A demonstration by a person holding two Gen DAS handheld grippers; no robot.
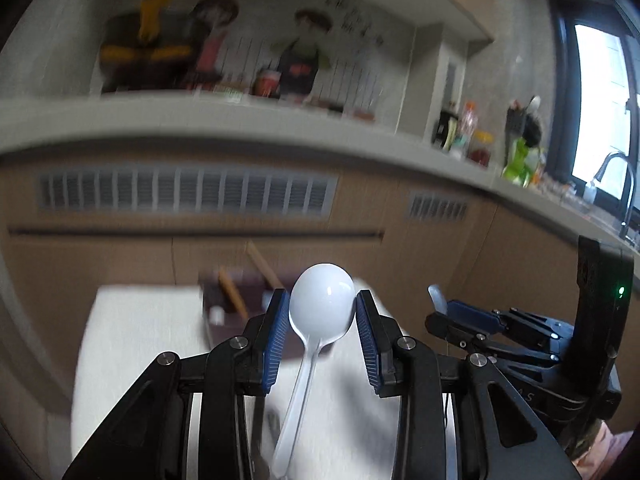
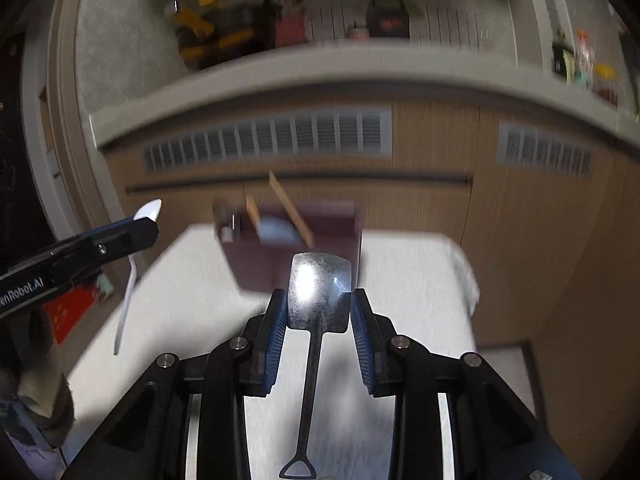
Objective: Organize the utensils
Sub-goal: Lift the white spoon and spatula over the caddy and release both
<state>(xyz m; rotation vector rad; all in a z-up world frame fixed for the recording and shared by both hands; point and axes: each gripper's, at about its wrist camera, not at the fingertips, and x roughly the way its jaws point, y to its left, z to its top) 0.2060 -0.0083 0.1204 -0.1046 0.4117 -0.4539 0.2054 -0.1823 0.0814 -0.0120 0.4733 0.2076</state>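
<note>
My left gripper (image 1: 322,312) is shut on the bowl of a white plastic spoon (image 1: 320,304), handle hanging down toward me; it also shows in the right wrist view (image 2: 148,210). My right gripper (image 2: 319,308) is shut on a metal shovel-shaped spoon (image 2: 318,292), handle pointing down; the gripper shows at the right of the left wrist view (image 1: 440,312). Both are held above a white table (image 2: 400,280). A dark maroon organizer box (image 2: 292,248) with wooden dividers stands at the table's far edge, also blurred in the left wrist view (image 1: 236,300).
Wooden cabinets with vent grilles (image 1: 184,192) and a grey counter (image 1: 240,124) stand behind the table. Bottles (image 1: 468,128) and a sink tap (image 1: 624,184) are at the far right. A red item (image 2: 72,312) lies left of the table.
</note>
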